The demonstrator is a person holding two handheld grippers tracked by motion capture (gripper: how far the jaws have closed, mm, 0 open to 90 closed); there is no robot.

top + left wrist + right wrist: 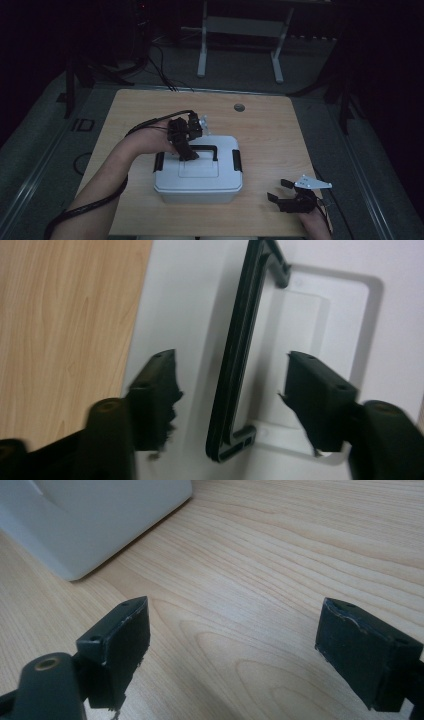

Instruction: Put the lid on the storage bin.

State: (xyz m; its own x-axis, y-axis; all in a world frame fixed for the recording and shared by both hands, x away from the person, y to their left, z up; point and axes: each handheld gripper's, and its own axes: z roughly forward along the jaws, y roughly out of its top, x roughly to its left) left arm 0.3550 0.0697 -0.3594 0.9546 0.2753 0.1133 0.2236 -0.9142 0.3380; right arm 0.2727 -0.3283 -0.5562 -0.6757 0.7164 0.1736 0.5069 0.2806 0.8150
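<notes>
Handle of the white box sits lengthwise between the left gripper jaws, spread and untouching; right gripper idles wide open beside it.

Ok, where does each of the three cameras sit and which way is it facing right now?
High view: above the person's side, looking forward and down at the table; both forearms, left gripper, right gripper.
Left gripper view: on that gripper, looking down at the black handle between its open jaws.
Right gripper view: low over the wood, jaws open.
Shared: the white storage box.
</notes>
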